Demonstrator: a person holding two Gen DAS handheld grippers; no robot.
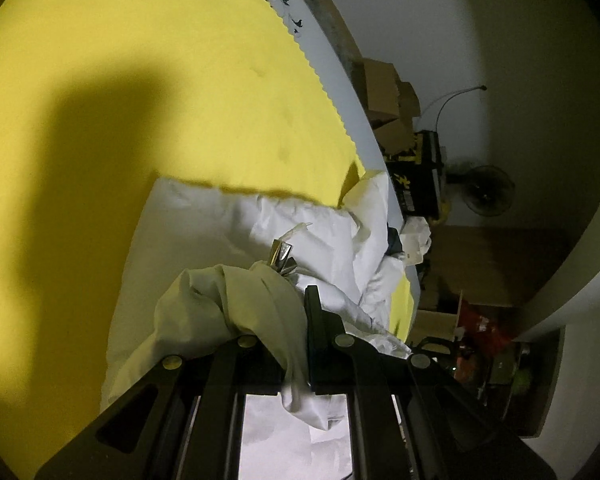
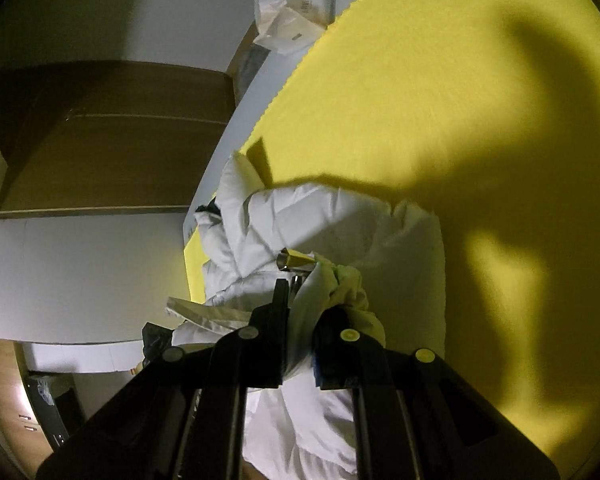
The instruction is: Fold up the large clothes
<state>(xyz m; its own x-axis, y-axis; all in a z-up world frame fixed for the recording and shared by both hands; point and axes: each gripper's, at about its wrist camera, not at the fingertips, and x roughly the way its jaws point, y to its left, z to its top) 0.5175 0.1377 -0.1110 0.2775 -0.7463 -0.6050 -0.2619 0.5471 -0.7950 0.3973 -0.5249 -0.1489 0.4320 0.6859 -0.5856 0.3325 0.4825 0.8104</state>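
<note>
A large white garment (image 1: 284,220) lies crumpled on a yellow cloth-covered table (image 1: 160,80). My left gripper (image 1: 284,280) is shut on a bunched fold of the white garment, which drapes over its fingers (image 1: 312,304) and hangs down between the arms. In the right wrist view the same white garment (image 2: 324,216) spreads over the yellow table (image 2: 420,100). My right gripper (image 2: 300,292) is shut on another bunched fold of it, with cloth wrapped around the fingers (image 2: 280,300). The silver fingertip pads of both grippers poke out of the cloth.
Cardboard boxes (image 1: 384,96), a black and yellow case (image 1: 416,176) and a fan (image 1: 488,196) stand beyond the table's edge. A brown cabinet (image 2: 112,136) and a white plastic bag (image 2: 296,4) sit off the table's edge in the right wrist view. Dark shadows fall across the yellow cloth.
</note>
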